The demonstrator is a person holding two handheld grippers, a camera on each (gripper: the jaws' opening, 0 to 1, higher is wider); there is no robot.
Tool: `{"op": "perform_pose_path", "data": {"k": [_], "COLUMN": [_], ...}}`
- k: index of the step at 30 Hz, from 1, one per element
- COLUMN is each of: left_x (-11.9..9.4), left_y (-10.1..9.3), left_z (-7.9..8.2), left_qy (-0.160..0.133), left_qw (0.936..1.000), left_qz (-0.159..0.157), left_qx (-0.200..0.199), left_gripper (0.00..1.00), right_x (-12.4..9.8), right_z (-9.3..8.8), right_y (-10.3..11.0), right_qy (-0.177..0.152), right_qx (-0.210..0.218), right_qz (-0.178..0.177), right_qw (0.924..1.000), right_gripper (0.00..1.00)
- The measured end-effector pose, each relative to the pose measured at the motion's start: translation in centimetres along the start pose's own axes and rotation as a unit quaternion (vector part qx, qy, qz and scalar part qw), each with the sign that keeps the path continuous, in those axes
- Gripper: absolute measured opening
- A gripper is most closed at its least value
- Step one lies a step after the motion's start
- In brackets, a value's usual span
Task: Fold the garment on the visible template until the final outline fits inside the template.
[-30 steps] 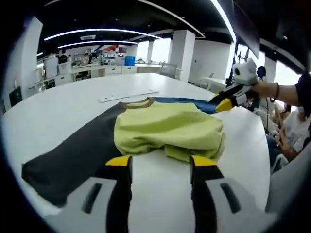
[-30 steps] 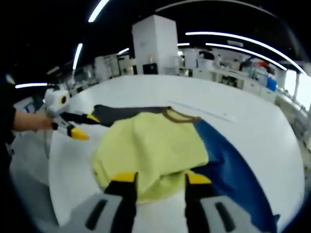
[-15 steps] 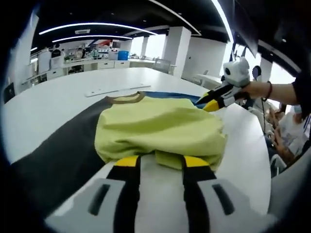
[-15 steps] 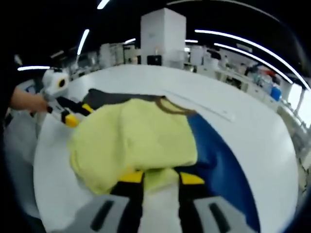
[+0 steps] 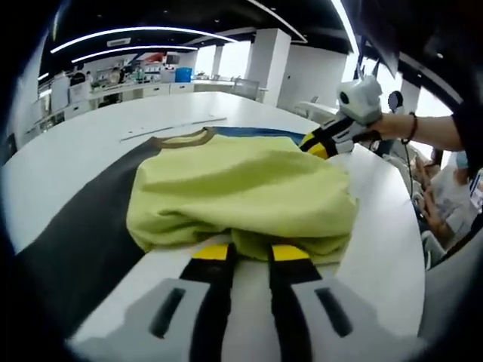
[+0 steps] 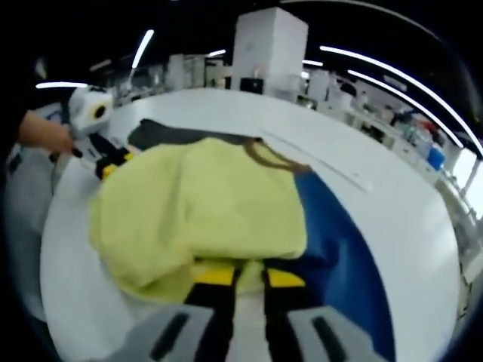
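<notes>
A yellow-green garment [image 5: 241, 188] with a brown collar lies bunched and folded on a flat template, black [image 5: 75, 226] on one half and blue [image 5: 256, 134] on the other. My left gripper [image 5: 251, 253] is at the garment's near edge, jaws drawn close with a fold of cloth between the yellow tips. In the right gripper view, my right gripper [image 6: 250, 276] pinches the opposite hem of the garment [image 6: 204, 204], beside the blue half [image 6: 339, 249]. Each gripper also appears in the other's view, at the garment's side: the right gripper [image 5: 317, 143] and the left gripper [image 6: 113, 164].
The template lies on a big white round table [image 5: 377, 226]. Beyond the collar lies a long white strip [image 5: 173, 128]. A person's hand [image 5: 430, 132] holds the right gripper. Desks and a white pillar [image 6: 268, 45] stand far behind.
Both grippers have moved in to the garment's edges, and their jaws have narrowed from wide apart to close together on the cloth.
</notes>
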State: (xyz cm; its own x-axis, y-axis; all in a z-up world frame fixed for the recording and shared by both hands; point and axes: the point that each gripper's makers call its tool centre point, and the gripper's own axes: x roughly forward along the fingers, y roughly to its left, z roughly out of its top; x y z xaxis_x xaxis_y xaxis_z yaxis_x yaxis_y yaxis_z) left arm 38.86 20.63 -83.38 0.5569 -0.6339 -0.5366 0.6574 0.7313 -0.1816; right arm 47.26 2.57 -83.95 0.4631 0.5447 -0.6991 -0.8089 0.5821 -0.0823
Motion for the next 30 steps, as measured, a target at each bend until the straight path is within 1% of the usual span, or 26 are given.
{"op": "perform_pose_path", "data": {"k": [1, 3, 4, 5, 7, 9, 11, 13, 15, 17, 19, 21, 25, 26, 28, 29, 30], "left_x": [0.0, 0.1, 0.2, 0.2, 0.2, 0.2, 0.0, -0.4, -0.8, -1.3, -1.8, -2.3, -3.5, -3.8, -4.4, -4.6, -4.9], "left_y": [0.1, 0.2, 0.2, 0.1, 0.0, 0.0, 0.1, 0.1, 0.0, -0.1, 0.1, 0.1, 0.3, 0.2, 0.1, 0.0, 0.0], "left_z": [0.1, 0.1, 0.1, 0.1, -0.1, 0.0, 0.0, 0.2, 0.6, 1.0, 1.0, 1.1, 1.3, 1.3, 1.3, 1.2, 1.2], "left_qy": [-0.003, -0.001, 0.0, 0.001, 0.007, 0.006, 0.006, 0.002, -0.003, -0.009, -0.01, -0.013, -0.022, -0.023, -0.024, -0.025, -0.027], "left_qw": [1.0, 1.0, 1.0, 1.0, 0.9999, 1.0, 1.0, 1.0, 0.9999, 0.9999, 0.9998, 0.9997, 0.9993, 0.9993, 0.9992, 0.9991, 0.999], "left_qz": [0.002, 0.004, 0.005, 0.005, 0.003, 0.004, 0.006, 0.009, 0.011, 0.014, 0.017, 0.02, 0.028, 0.029, 0.031, 0.032, 0.033], "left_qx": [0.002, 0.002, 0.004, 0.005, 0.008, 0.005, 0.003, 0.002, 0.0, 0.0, -0.002, -0.001, -0.008, -0.01, -0.013, -0.015, -0.017], "left_gripper": [0.13, 0.12, 0.11, 0.07, 0.01, 0.0, 0.0, 0.0, 0.0, 0.0, 0.0, 0.0, 0.0, 0.0, 0.0, 0.0, 0.0], "right_x": [-0.1, 0.2, 0.1, 0.1, 0.1, 0.0, -0.1, -0.4, -1.2, -1.6, -1.9, -2.7, -3.9, -4.0, -4.5, -5.1, -5.5], "right_z": [0.0, -0.1, -0.1, -0.2, -0.1, -0.2, -0.2, -0.2, -0.1, 0.1, -0.1, -0.2, -0.3, -0.3, -0.3, -0.3, -0.4], "right_y": [0.2, -0.1, 0.1, 0.2, 0.4, -0.3, -0.2, -0.2, 0.6, 0.5, 0.8, 1.4, 2.0, 1.8, 1.9, 2.5, 2.5], "right_qy": [0.0, 0.002, 0.002, 0.005, 0.002, 0.002, 0.002, 0.002, 0.002, 0.002, 0.002, 0.002, 0.003, 0.002, -0.001, -0.002, -0.001], "right_qx": [-0.003, -0.006, -0.007, -0.006, 0.006, 0.017, 0.029, 0.031, 0.033, 0.034, 0.035, 0.037, 0.048, 0.05, 0.057, 0.063, 0.07], "right_qz": [0.0, 0.0, -0.001, -0.002, -0.002, -0.007, -0.008, -0.011, -0.013, -0.014, -0.013, -0.015, -0.019, -0.02, -0.021, -0.021, -0.023], "right_qw": [1.0, 1.0, 1.0, 1.0, 1.0, 0.9998, 0.9995, 0.9995, 0.9994, 0.9993, 0.9993, 0.9992, 0.9987, 0.9986, 0.9981, 0.9978, 0.9973], "right_gripper": [0.09, 0.07, 0.05, 0.03, 0.02, 0.0, 0.0, 0.0, 0.0, 0.0, 0.0, 0.0, 0.0, 0.0, 0.0, 0.0, 0.0]}}
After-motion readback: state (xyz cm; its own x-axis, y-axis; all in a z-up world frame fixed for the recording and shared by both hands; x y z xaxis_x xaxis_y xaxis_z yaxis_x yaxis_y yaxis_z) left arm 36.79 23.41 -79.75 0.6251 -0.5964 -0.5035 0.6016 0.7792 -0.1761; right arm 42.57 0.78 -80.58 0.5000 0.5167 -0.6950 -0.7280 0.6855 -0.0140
